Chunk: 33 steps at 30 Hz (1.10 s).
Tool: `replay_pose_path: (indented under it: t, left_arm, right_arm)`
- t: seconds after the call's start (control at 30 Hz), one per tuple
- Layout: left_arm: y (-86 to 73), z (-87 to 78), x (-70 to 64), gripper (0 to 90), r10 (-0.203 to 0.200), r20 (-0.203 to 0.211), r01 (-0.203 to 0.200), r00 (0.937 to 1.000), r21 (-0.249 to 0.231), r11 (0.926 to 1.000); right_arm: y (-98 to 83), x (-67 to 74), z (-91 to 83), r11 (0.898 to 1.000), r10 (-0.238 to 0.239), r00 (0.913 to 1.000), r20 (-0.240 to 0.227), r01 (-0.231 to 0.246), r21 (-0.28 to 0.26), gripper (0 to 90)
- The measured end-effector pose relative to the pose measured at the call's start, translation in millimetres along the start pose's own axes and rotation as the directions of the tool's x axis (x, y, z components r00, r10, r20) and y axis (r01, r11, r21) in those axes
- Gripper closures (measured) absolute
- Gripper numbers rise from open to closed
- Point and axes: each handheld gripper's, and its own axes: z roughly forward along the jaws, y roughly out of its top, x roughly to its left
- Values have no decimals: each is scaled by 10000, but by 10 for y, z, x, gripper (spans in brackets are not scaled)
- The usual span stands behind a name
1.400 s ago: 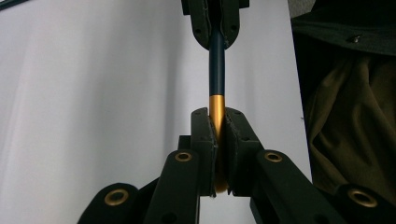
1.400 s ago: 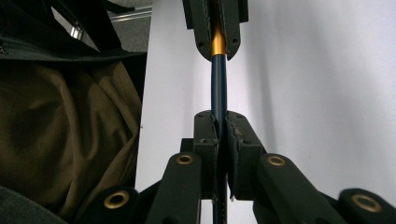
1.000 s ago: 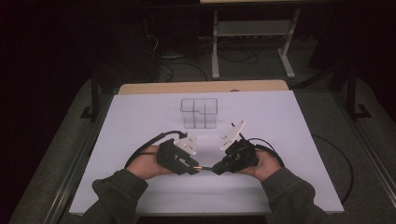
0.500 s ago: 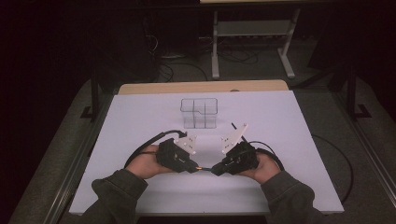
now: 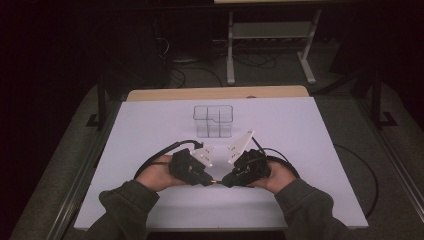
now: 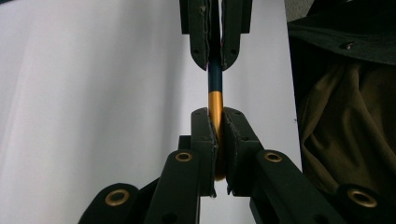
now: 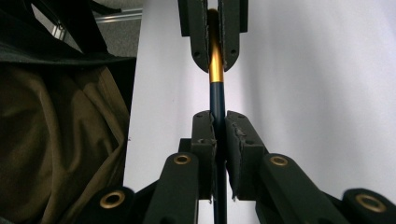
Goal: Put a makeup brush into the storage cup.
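Pen [image 6: 215, 88] with a gold end and dark blue barrel is hanging in mid-air just above the white worktop [image 5: 150, 130], pinched from both ends. Left gripper [image 5: 206, 179] fingers have just clamped onto the gold part, right gripper [image 5: 226, 181] fingers squeeze the blue barrel, probably so it can be pulled apart. Clear divided organizer [image 5: 214, 120] sits well behind.

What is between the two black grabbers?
A thin pen-like stick, gold at one end and dark blue at the other, bridges the left gripper and the right gripper; both gripper views show it.
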Motion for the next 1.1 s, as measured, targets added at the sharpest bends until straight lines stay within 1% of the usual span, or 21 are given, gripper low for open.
replay_pose_path:
  t: [0.1, 0.13, 0.17, 0.2, 0.23, 0.27, 0.37, 0.4, 0.5, 0.53, 0.57, 0.63, 0.7, 0.73, 0.77, 0.93, 1.0, 1.1]
  left_arm:
    - [-3, 1, 0, 833, -27, 30, 27, 10000, -22, 10000]
    - [-7, 2, 1, 820, -106, 5, 106, 9999, -155, 9998]
    - [-7, 2, 1, 798, -106, 5, 106, 9999, -155, 9998]
    - [-8, -19, 9, 769, -237, 38, 239, 9997, -373, 9990]
    - [-9, -28, 8, 752, -236, 4, 236, 9997, -426, 9988]
    - [-9, -35, 8, 750, -223, -19, 222, 9997, -481, 9986]
    - [-13, -48, 11, 729, -247, -61, 244, 9997, -524, 9983]
    - [-18, -54, 11, 727, -303, -81, 299, 9995, -501, 9983]
    - [-21, -69, 17, 728, -272, -55, 270, 9996, -466, 9985]
    - [-23, -69, 15, 737, -306, -42, 303, 9995, -568, 9979]
    - [-23, -69, 15, 741, -306, -42, 303, 9995, -568, 9979]
    - [-24, -76, 18, 757, -345, -16, 344, 9994, -510, 9981]
    - [-27, -71, 23, 788, -481, -11, 479, 9988, -594, 9971]
    - [-27, -73, 25, 805, -460, 10, 460, 9989, -604, 9971]
    - [-25, -78, 30, 809, -352, 10, 352, 9994, -501, 9981]
    - [-22, -76, 24, 823, -358, 132, 364, 9993, -465, 9983]
    - [-8, -75, 19, 830, -199, 77, 202, 9998, -410, 9990]
    - [8, -74, 16, 832, -177, 97, 180, 9998, -307, 9994]
  right_arm:
    - [0, -2, 5, 10000, 13, 10000, -47, -13, 3, 820]
    - [-2, 2, 9, 10000, 29, 10000, -76, -29, 14, 823]
    - [-2, 2, 9, 10000, 29, 10000, -76, -29, 14, 823]
    - [-9, 4, 11, 10000, 85, 10000, -31, -85, -23, 824]
    - [-15, 0, 14, 9999, 48, 10000, 10, -48, -130, 824]
    - [-20, 2, 14, 9998, 109, 9999, -22, -109, -181, 825]
    - [-35, 0, 14, 9996, 117, 9999, 40, -116, -270, 824]
    - [-52, 4, 8, 9989, 170, 9998, 46, -167, -432, 824]
    - [-63, 9, 11, 9983, 158, 9998, 77, -154, -557, 824]
    - [-65, 20, 18, 9984, 83, 9998, 170, -73, -564, 824]
    - [-68, 21, 23, 9980, 12, 9998, 213, 1, -629, 824]
    - [-70, 24, 26, 9976, 4, 9999, 172, 8, -696, 825]
    - [-74, 28, 32, 9963, -83, 9996, 257, 105, -854, 825]
    - [-74, 30, 32, 9960, -86, 9997, 243, 107, -887, 825]
    - [-74, 32, 32, 9957, -112, 9995, 278, 137, -915, 824]
    - [-75, 41, 38, 9951, -235, 9992, 331, 265, -951, 825]
    - [-72, 50, 36, 9953, -282, 9990, 350, 313, -920, 824]
    - [-72, 50, 33, 9955, -321, 9989, 342, 350, -884, 824]
